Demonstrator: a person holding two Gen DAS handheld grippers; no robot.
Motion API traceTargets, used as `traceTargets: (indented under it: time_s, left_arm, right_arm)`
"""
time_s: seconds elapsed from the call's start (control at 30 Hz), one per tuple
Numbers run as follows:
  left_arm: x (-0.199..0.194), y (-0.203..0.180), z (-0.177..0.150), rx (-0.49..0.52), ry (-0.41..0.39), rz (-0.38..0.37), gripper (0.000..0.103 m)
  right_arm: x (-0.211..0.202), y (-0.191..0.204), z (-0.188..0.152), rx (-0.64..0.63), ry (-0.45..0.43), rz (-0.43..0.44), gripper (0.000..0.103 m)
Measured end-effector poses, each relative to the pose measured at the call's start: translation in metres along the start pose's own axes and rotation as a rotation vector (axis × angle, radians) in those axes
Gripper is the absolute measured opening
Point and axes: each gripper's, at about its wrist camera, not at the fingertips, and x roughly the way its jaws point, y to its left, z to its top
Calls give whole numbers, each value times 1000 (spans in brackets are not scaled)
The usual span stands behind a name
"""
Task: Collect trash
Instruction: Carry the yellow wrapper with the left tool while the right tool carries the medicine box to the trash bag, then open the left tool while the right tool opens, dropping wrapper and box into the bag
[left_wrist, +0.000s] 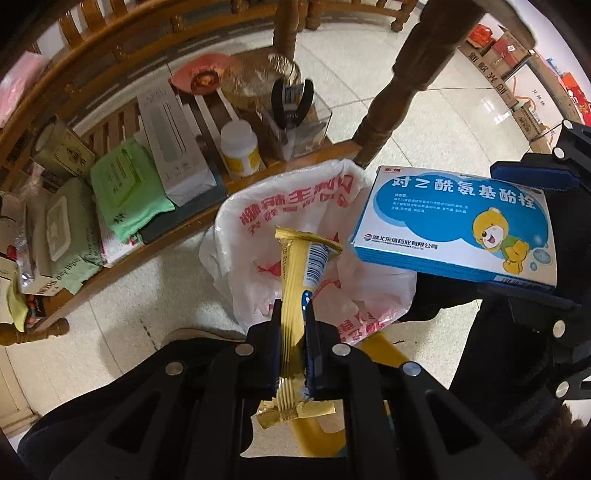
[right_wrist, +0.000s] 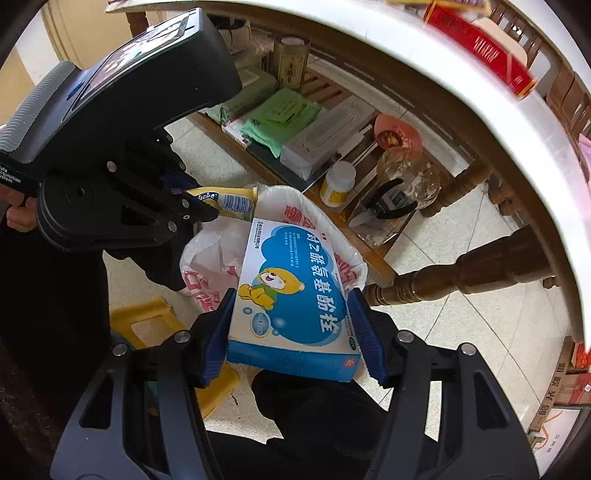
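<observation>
My left gripper (left_wrist: 292, 312) is shut on a gold snack wrapper (left_wrist: 295, 288) and holds it over the open white plastic bag with red print (left_wrist: 258, 218) on the floor. My right gripper (right_wrist: 291, 299) is shut on a blue-and-white medicine box with a cartoon bear (right_wrist: 291, 291), held above the same bag (right_wrist: 295, 206). In the left wrist view the box (left_wrist: 454, 225) hangs at the right, beside the bag's mouth, in the right gripper (left_wrist: 532, 232). In the right wrist view the left gripper (right_wrist: 210, 208) with the wrapper (right_wrist: 232, 201) is at the bag's far left rim.
A low wooden shelf (left_wrist: 184, 218) behind the bag holds wipes packs, a white box, a white pill bottle (left_wrist: 240, 147), pliers and a pink bowl. A wooden table leg (left_wrist: 388, 110) stands right of the bag. A yellow stool (right_wrist: 147, 325) is near me. Cardboard boxes (left_wrist: 498, 70) line the far wall.
</observation>
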Motion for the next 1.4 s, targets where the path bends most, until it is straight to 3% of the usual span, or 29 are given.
traceTargets:
  time_s: [0.9,1.4]
  left_arm:
    - [132,26,46,-84,248,-70,11]
    - [166,26,48,-90,316,-91,11]
  right_arm:
    - [132,-23,4,11,194,86,59]
    - [178,-16,6,4,274,151,60]
